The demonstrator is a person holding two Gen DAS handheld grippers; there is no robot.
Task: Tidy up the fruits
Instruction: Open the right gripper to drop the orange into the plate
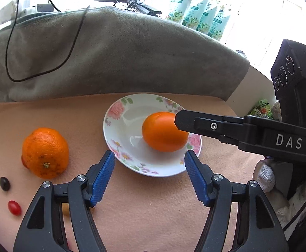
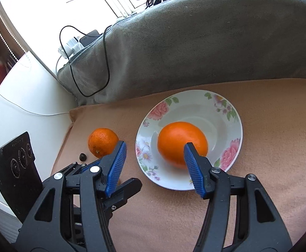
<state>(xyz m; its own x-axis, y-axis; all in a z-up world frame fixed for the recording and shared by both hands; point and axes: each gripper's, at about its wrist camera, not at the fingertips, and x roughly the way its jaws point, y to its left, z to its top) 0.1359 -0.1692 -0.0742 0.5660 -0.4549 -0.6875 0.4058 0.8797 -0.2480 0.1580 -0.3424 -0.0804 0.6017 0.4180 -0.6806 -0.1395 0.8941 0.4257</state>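
Observation:
A smooth orange (image 1: 163, 132) (image 2: 181, 142) lies in a white floral plate (image 1: 119, 140) (image 2: 226, 113) on a peach cloth. A second, rougher orange (image 1: 45, 152) (image 2: 102, 141) lies on the cloth left of the plate. A dark grape (image 1: 5, 183) (image 2: 83, 156) and a red cherry tomato (image 1: 14, 207) lie near it. My left gripper (image 1: 149, 159) is open and empty, at the plate's near rim. My right gripper (image 2: 155, 153) is open and empty, just above the plate's near-left side; its black finger (image 1: 186, 120) reaches over the orange in the left wrist view.
A grey blanket (image 1: 121, 52) (image 2: 195, 42) with a black cable (image 1: 16, 42) banks up behind the cloth. Green pouches (image 1: 199, 14) stand by the window. The cloth ends at a white ledge (image 2: 27, 96) on the left. A yellow fruit peeks out under my left gripper's finger (image 1: 66, 209).

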